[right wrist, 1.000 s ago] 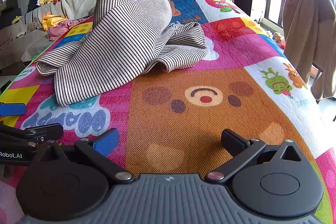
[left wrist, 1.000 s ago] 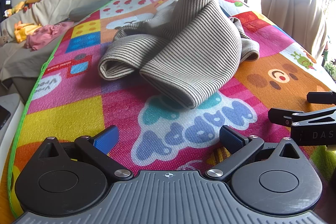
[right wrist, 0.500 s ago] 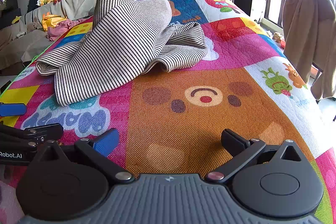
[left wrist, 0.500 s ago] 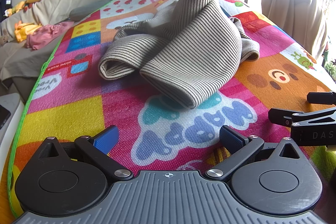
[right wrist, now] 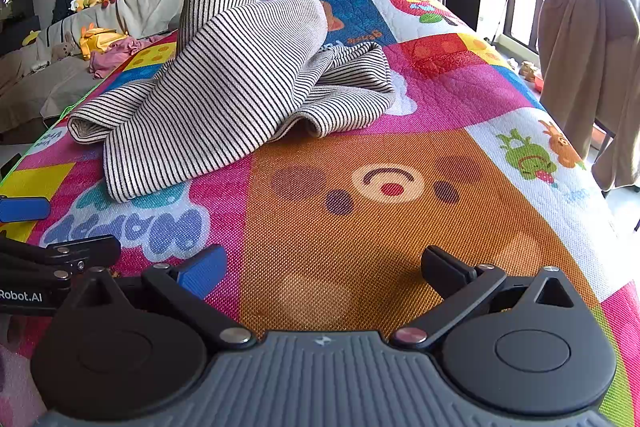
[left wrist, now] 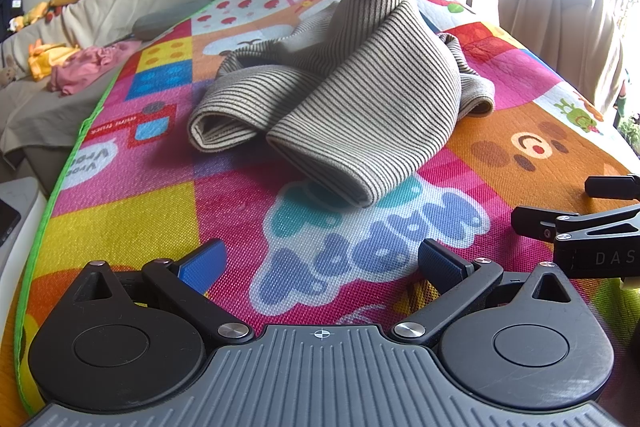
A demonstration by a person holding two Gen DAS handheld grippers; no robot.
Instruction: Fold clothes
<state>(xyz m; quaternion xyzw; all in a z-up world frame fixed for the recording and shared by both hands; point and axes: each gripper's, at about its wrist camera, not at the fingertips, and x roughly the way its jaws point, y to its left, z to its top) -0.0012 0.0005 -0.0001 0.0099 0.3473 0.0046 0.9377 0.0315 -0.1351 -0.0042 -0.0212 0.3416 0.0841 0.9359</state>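
I had both the left gripper [left wrist: 320, 263] and the right gripper [right wrist: 324, 265] wide and empty. The striped top [left wrist: 344, 95] lay crumpled on the mat [left wrist: 120, 219], ahead of both, its nearest hem closer to my left.

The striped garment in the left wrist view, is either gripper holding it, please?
No, the striped garment lies crumpled on the play mat, apart from the open left gripper.

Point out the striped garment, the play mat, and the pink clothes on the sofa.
striped garment [left wrist: 360, 107], left wrist view, middle of its crumpled fabric.
play mat [right wrist: 360, 247], right wrist view, bare orange bear patch.
pink clothes [left wrist: 86, 67], left wrist view, centre of the pile.
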